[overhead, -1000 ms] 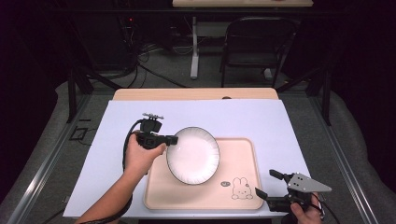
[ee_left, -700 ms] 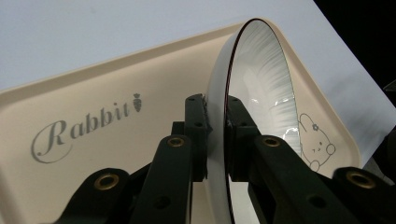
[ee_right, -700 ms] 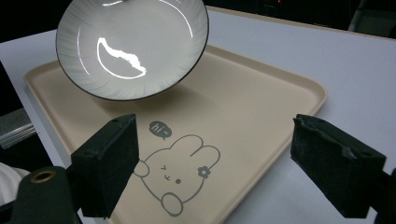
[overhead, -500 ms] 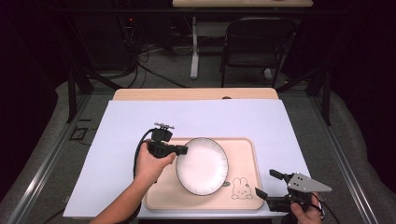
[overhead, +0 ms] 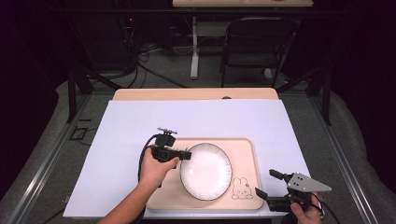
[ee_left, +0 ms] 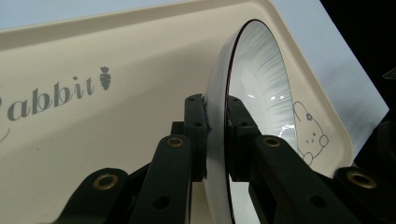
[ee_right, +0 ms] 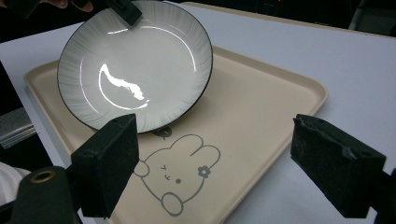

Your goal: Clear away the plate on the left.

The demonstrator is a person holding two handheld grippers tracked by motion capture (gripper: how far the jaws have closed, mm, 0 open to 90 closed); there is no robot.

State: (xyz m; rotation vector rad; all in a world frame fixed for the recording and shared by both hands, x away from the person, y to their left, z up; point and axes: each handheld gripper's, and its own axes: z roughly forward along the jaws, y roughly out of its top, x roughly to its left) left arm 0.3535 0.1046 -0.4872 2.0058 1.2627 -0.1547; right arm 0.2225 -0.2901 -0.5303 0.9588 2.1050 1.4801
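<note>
Your left tool (overhead: 186,154) clamps the rim of the round white dark-edged ceramic plate (overhead: 206,171), now lowered from mid-air onto the beige plastic rabbit-print tray (overhead: 246,154), far edge tilted. Nearly placed; release next. Right tool (overhead: 269,183) idles wide open beside the tray.

A wooden table (overhead: 196,94) stands in a dark room, most of its top covered by a pale lavender sheet (overhead: 140,126); a strip of bare wood shows along the table's far edge. Beyond that edge a black folding chair (overhead: 254,44) stands on a grey floor (overhead: 154,70). To the chair's left rises a white table leg (overhead: 194,46), with black cables (overhead: 140,56) snaking across the floor near it. Grey padding (overhead: 51,135) flanks the table on both sides, edged by metal rails (overhead: 37,172).
</note>
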